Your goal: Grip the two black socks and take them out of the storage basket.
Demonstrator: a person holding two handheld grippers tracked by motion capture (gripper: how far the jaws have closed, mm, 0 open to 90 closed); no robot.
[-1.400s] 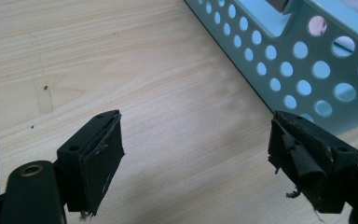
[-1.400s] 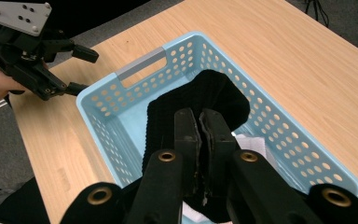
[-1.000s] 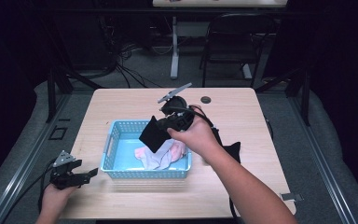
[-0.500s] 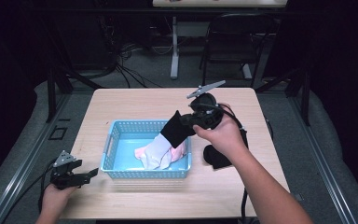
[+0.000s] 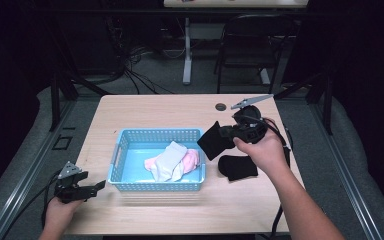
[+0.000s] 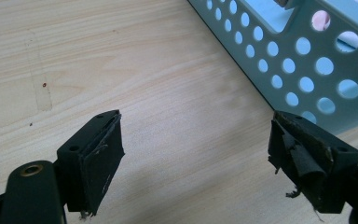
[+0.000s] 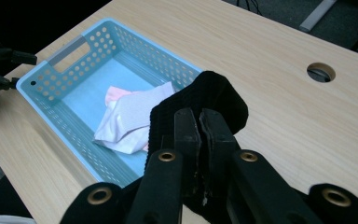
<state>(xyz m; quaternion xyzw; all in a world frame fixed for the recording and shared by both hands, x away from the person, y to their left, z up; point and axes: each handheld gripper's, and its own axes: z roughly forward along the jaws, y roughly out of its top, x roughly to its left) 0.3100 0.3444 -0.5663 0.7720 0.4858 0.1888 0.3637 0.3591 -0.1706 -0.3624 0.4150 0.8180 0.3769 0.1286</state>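
My right gripper (image 5: 228, 134) (image 7: 199, 122) is shut on a black sock (image 5: 213, 141) (image 7: 200, 100), which hangs in the air just past the right end of the light-blue basket (image 5: 121, 150) (image 7: 51, 63). A second black sock (image 5: 237, 167) lies on the table under that hand. Inside the basket lie a white sock (image 5: 168, 159) (image 7: 128, 119) and a pink sock (image 5: 191, 159) (image 7: 114, 93). My left gripper (image 5: 94, 187) (image 6: 196, 151) rests low at the table's front left corner, open, with bare wood between its fingers and the basket's perforated wall (image 6: 307, 65) just ahead.
A round cable hole (image 5: 221, 106) (image 7: 321, 72) sits in the tabletop at the back right. A cable (image 5: 286, 150) trails from my right gripper over the table's right edge. A chair (image 5: 245, 45) and desk legs stand beyond the table.
My right gripper has carried the black sock rightward, from above the basket to beyond its right end. The left gripper has stayed where it was.
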